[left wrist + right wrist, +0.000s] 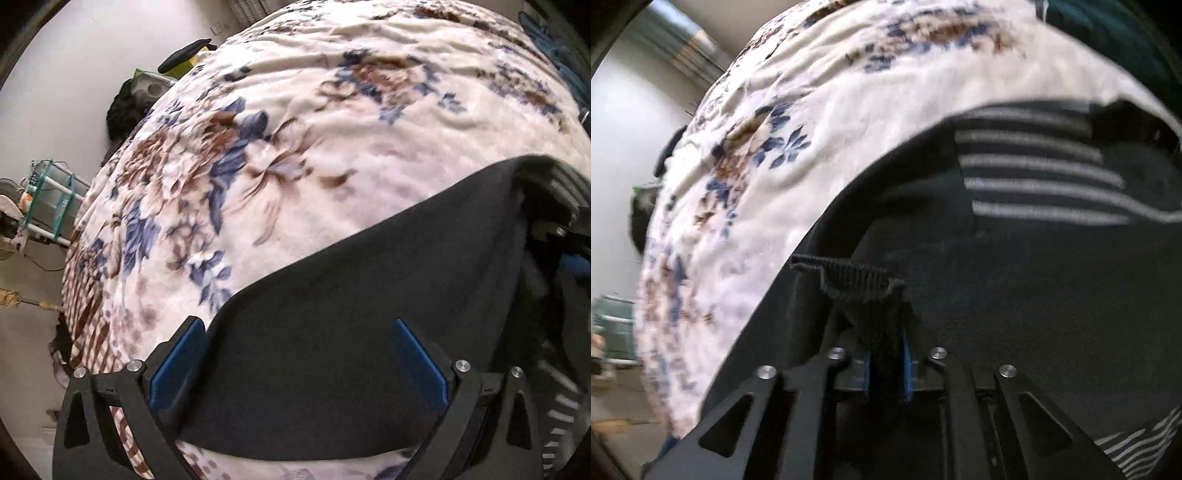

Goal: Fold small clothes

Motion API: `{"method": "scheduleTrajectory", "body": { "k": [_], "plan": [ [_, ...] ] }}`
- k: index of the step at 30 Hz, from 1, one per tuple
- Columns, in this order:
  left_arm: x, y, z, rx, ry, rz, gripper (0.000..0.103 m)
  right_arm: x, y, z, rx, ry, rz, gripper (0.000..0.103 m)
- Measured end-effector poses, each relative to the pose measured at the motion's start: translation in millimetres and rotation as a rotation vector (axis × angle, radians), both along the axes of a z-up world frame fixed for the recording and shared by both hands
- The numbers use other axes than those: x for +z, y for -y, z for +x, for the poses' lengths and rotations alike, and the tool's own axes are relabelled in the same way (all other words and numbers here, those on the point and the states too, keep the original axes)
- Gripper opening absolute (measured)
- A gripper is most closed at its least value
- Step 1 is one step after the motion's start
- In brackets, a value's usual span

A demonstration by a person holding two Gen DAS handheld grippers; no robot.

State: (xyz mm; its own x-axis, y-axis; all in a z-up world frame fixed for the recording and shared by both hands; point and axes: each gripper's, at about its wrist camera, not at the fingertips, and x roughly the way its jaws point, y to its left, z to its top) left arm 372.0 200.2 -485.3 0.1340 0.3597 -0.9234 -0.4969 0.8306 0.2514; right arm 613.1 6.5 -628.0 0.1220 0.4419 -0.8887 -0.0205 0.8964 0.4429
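A dark garment lies on a floral blanket that covers the bed. My left gripper hovers over the garment's near edge, open, with its blue pads wide apart and nothing pinched between them. In the right wrist view the same dark garment shows a grey-striped panel. My right gripper has its blue pads close together, and a bunched ribbed hem stands up between them. The fingertips are hidden by that cloth.
The bed's edge drops away on the left to a pale floor. A white-and-teal rack stands there by the wall, with a dark bundle beyond it. Teal cloth lies at the blanket's far right.
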Motion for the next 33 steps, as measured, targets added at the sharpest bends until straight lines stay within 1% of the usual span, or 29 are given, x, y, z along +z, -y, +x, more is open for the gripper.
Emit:
{"method": "scheduleTrajectory", "body": {
  "k": [1,2,3,4,6,8,10,12,14,15,16,17,18,19,20,21,22,23,24,25,26,27,29,30,31,32,33],
  "plan": [
    [6,4,4,-0.008,0.019,-0.011,0.103,6,23,-4,-0.038,-0.029,0.073,0.050],
    [10,9,9,-0.019,0.037,-0.026,0.103,16,51,-11,-0.094,-0.041,0.120,0.054],
    [15,14,16,-0.036,0.054,-0.056,0.103,26,74,-16,-0.139,-0.034,0.135,0.059],
    [17,19,23,-0.050,0.064,-0.080,0.103,38,104,-24,-0.187,-0.023,0.127,0.059],
    [20,30,41,-0.077,0.075,-0.123,0.103,55,167,-45,-0.299,-0.010,0.057,0.059],
    [16,43,63,-0.107,0.070,-0.176,0.103,63,237,-74,-0.434,-0.024,-0.052,0.059],
    [8,54,85,-0.132,0.057,-0.226,0.103,61,294,-100,-0.550,-0.053,-0.120,0.059],
    [-4,62,105,-0.140,0.026,-0.259,0.103,52,345,-125,-0.656,-0.095,-0.120,0.059],
    [-17,68,124,-0.139,-0.006,-0.285,0.099,39,386,-145,-0.756,-0.130,-0.075,0.059],
    [-26,70,134,-0.130,-0.027,-0.284,0.092,35,398,-151,-0.787,-0.134,-0.063,0.059],
    [-31,72,140,-0.129,-0.038,-0.287,0.080,29,408,-154,-0.813,-0.135,-0.040,0.059],
    [-38,74,146,-0.130,-0.049,-0.286,0.070,21,416,-156,-0.835,-0.134,-0.010,0.059],
    [-44,76,152,-0.137,-0.065,-0.275,0.057,17,423,-157,-0.850,-0.131,-0.002,0.059],
    [-49,80,156,-0.153,-0.079,-0.252,0.054,11,428,-156,-0.866,-0.131,0.012,0.058],
    [-52,84,157,-0.178,-0.082,-0.214,0.054,2,431,-154,-0.877,-0.140,0.046,0.057],
    [-53,88,157,-0.210,-0.080,-0.170,0.055,-7,423,-148,-0.883,-0.150,0.054,0.046],
    [-54,91,156,-0.236,-0.079,-0.150,0.055,-14,423,-147,-0.888,-0.166,0.032,0.026],
    [-54,93,153,-0.258,-0.077,-0.133,0.055,-23,411,-141,-0.891,-0.169,0.009,0.017],
    [-54,94,151,-0.270,-0.071,-0.122,0.055,-26,411,-143,-0.904,-0.174,-0.035,0.010],
    [-53,94,148,-0.275,-0.069,-0.117,0.055,-26,411,-145,-0.910,-0.188,-0.083,0.007],
    [-52,93,146,-0.275,-0.071,-0.118,0.055,-27,413,-149,-0.910,-0.200,-0.127,0.007],
    [-50,93,144,-0.275,-0.070,-0.114,0.055,-27,416,-153,-0.902,-0.206,-0.139,0.007],
    [-43,94,140,-0.288,-0.066,-0.096,0.055,-25,416,-153,-0.848,-0.223,-0.130,0.008],
    [-37,96,139,-0.293,-0.059,-0.099,0.055,-19,417,-152,-0.829,-0.231,-0.120,0.010],
    [-27,95,137,-0.293,-0.036,-0.099,0.055,-11,419,-151,-0.818,-0.229,-0.112,0.020],
    [-16,93,133,-0.288,0.006,-0.100,0.055,-2,417,-145,-0.797,-0.220,-0.109,0.025],
    [-4,88,125,-0.273,0.057,-0.113,0.055,7,415,-141,-0.772,-0.204,-0.104,0.039]
  ]
}}
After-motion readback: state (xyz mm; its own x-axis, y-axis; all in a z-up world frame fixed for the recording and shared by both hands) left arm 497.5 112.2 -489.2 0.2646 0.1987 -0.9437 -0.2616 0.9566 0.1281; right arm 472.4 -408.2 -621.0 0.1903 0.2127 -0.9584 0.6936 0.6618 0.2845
